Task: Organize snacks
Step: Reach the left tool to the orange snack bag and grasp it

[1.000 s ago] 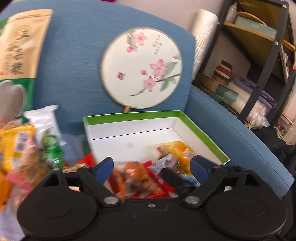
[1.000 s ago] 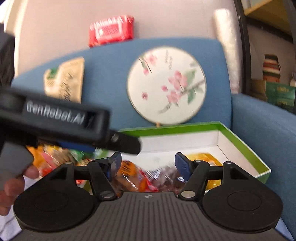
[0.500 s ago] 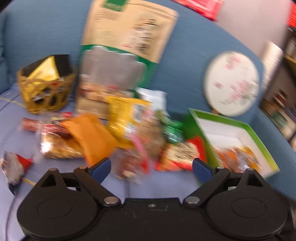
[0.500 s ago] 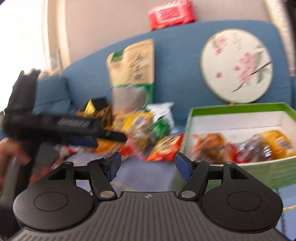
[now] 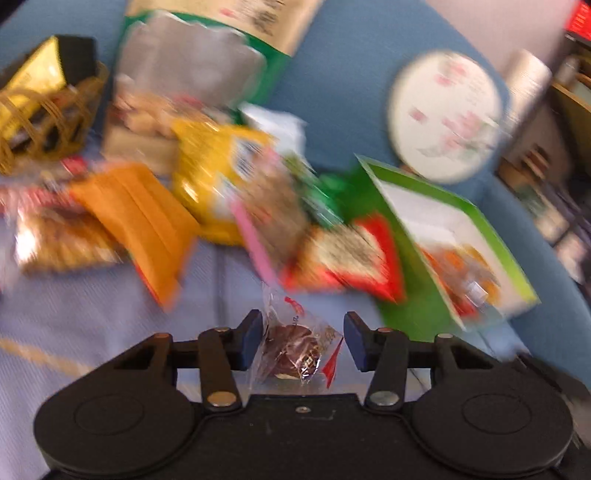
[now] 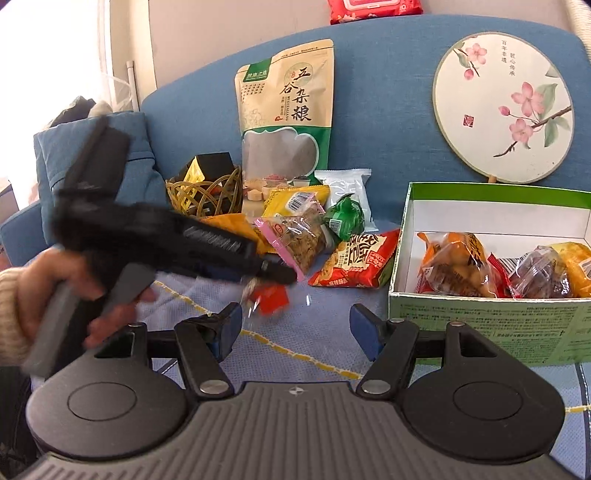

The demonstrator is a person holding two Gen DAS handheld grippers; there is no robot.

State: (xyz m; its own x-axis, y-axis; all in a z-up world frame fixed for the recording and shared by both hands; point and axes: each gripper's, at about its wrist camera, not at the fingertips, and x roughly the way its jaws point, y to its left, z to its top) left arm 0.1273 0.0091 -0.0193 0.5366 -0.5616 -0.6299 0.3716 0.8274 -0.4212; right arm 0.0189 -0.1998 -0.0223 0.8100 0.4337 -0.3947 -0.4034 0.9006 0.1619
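My left gripper [image 5: 303,338] is open around a small clear-wrapped dark snack [image 5: 295,349] lying on the light blue cover; its jaws stand apart from the wrapper. In the right wrist view the left gripper [image 6: 273,275] hovers over that red-edged wrapper [image 6: 271,299]. My right gripper [image 6: 295,332] is open and empty above the cover. The green-and-white box [image 6: 480,321] at right holds several wrapped snacks [image 6: 458,264]. A pile of loose snack packs [image 6: 306,236] lies left of the box.
A wicker basket [image 6: 203,195] with a black-and-yellow pack stands at back left. A tall grain pouch [image 6: 286,110] and a round flower fan [image 6: 502,107] lean on the blue sofa back. A red pack [image 6: 373,9] rests on top. Shelves [image 5: 569,110] stand to the right.
My left gripper swung from over the box to the left and down onto a small wrapped snack. My right gripper pulled back from the box, toward the left.
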